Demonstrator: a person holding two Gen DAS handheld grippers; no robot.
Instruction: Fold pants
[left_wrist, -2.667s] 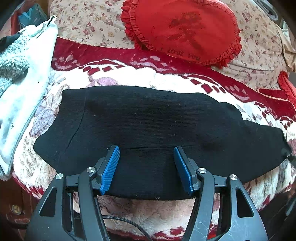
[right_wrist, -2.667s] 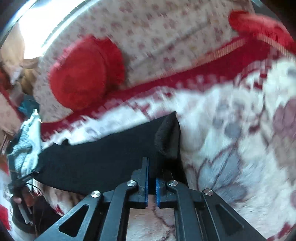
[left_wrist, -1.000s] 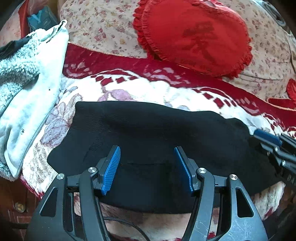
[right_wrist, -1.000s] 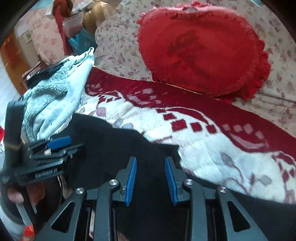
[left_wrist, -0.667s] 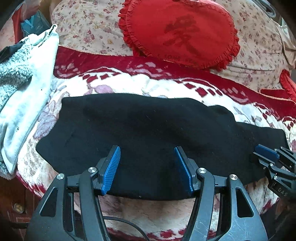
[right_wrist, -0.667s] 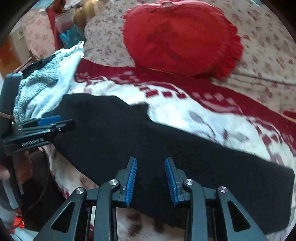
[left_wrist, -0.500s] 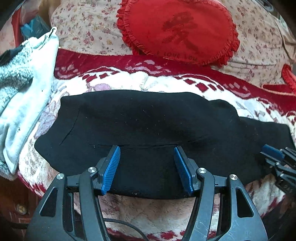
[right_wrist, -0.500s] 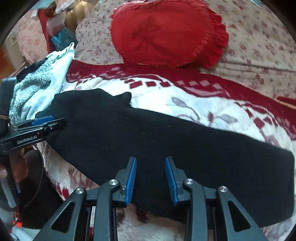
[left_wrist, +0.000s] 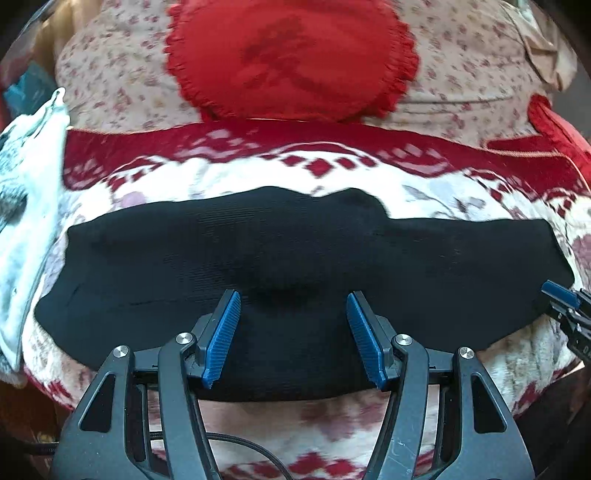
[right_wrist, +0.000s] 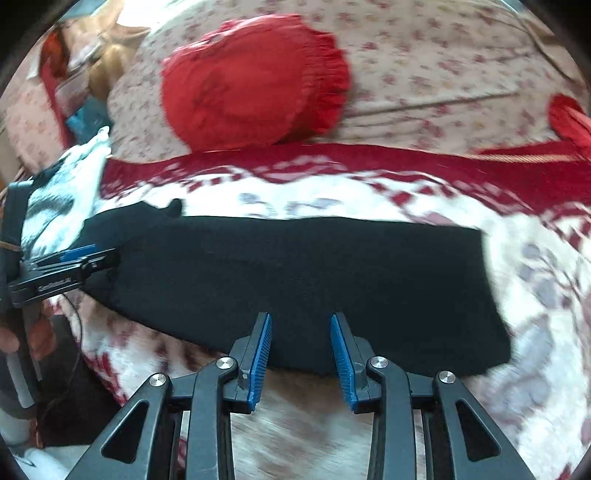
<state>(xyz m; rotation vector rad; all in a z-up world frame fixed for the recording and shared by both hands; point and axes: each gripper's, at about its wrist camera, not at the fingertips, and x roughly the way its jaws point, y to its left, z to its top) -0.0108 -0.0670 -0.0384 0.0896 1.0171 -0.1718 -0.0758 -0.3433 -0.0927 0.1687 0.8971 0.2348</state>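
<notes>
1. A pale fleecy garment (left_wrist: 26, 206) is seen heaped at the far left, its edge just beside the left end of the black pants (left_wrist: 295, 266).
2. The black pants are laid out flat as one long band across the white and red flowered blanket (left_wrist: 258, 177) of the bed, with a small bump on the far edge near the middle.
3. The left tongs (left_wrist: 293, 328) are held over the near edge of the pants, left of their middle; the blue pads (left_wrist: 221, 332) are spread wide and nothing is pinched between them.
4. A red frilled cushion (left_wrist: 291, 59) is propped behind the pants against a flowered pillow (left_wrist: 461, 74).
5. The right tongs (right_wrist: 301, 350) are held over the near edge of the pants, right of their middle; the pads are parted with nothing pressed between them.
6. The right end of the pants is seen cut square, lying flat on the blanket in the right wrist view.
7. A second red cushion (left_wrist: 554, 129) is seen at the far right, behind the pants.
</notes>
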